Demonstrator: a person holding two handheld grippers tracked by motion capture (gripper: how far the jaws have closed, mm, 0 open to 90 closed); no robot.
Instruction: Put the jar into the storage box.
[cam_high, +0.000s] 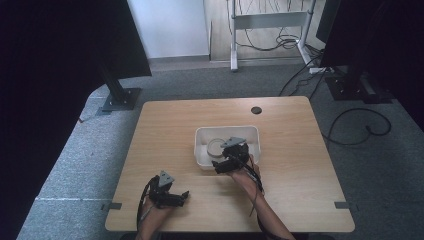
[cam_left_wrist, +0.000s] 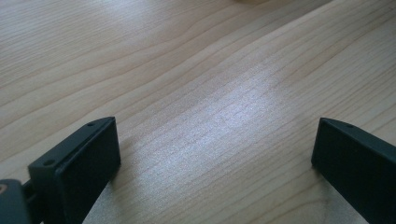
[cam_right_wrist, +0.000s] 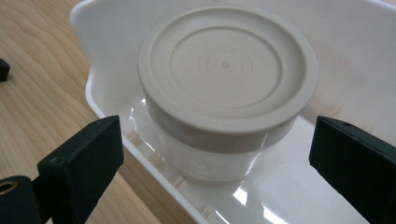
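A round jar with a beige lid (cam_right_wrist: 227, 70) stands upright inside a white plastic bin (cam_right_wrist: 107, 42). In the high view the jar (cam_high: 216, 147) sits at the bin's (cam_high: 253, 134) left end, mid-table. My right gripper (cam_high: 231, 161) hovers at the bin's near rim, open, its jaws wide on either side of the jar and not touching it (cam_right_wrist: 215, 158). My left gripper (cam_high: 175, 198) rests near the table's front edge, open over bare wood (cam_left_wrist: 215, 154), nothing between its jaws.
The wooden table (cam_high: 160, 130) has a dark cable hole (cam_high: 256, 110) at the back. Black stands (cam_high: 120, 95) and cables (cam_high: 360, 130) lie on the grey carpet around it. A white frame (cam_high: 270, 22) stands behind.
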